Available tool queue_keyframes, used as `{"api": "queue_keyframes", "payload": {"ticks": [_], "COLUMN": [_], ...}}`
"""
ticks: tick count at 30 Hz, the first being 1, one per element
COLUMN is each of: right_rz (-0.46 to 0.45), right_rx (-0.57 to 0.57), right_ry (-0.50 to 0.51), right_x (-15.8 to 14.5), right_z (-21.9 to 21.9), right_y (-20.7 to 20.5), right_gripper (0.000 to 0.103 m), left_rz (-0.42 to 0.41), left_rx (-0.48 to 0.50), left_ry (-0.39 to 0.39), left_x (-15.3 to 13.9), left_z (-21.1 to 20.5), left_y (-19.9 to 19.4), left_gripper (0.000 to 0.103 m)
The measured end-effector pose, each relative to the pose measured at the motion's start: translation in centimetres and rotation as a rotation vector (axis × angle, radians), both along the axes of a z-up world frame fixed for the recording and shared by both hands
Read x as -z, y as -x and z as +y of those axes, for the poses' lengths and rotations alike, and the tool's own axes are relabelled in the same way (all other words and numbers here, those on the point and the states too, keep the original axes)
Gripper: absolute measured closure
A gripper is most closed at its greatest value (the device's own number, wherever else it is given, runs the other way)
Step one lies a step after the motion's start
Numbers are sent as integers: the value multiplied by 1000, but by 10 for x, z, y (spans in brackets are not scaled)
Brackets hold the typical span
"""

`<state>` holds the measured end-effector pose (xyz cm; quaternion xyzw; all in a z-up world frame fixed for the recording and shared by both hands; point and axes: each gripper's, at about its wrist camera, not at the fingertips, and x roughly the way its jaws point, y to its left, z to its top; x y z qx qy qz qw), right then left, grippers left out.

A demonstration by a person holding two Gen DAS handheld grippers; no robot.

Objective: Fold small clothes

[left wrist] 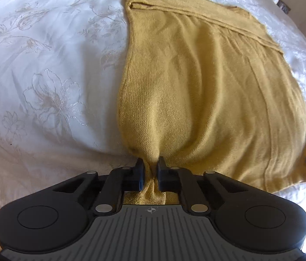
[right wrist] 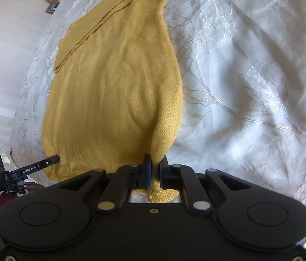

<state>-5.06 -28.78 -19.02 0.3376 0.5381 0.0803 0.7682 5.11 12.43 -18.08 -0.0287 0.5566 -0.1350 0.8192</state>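
While flat on bedspread (left wrist: 44,76) | sweater (left wrist: 196,87) near corners | pinched by left tongs (left wrist: 150,169), right tongs (right wrist: 155,169)

A bed (left wrist: 44,65) covered with a white spread embroidered in a pale floral pattern carries a mustard-yellow knitted garment (left wrist: 207,87), which lies spread mostly flat across it with soft wrinkles.

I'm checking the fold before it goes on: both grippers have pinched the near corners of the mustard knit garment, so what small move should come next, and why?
Probably lift both corners together and carry them toward the far edge. The left gripper and right gripper are each shut on a near corner of the mustard-yellow knit garment, which lies flat on the white embroidered bedspread.
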Motion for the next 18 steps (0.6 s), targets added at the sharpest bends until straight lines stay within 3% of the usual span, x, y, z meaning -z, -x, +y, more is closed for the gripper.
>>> {"api": "queue_keyframes", "payload": {"ticks": [7,12,18], "right_rz": [-159,-256,-335], "right_rx": [69,153,243], "right_ry": [-81,-106,-114], "right_x": [-53,-82,-96], "right_z": [-12,-24,-43], "right_y": [-12,-42,-100], "right_gripper": [89,89,89], "left_rz": [-71,-171,-260], "left_rx": [-125,-143,-125], "left_ry": [139,195,230], "left_x": [-51,-96,-122], "left_z": [23,22,13], "left_y": [-11,-50,-118], "left_gripper": [94,94,94]}}
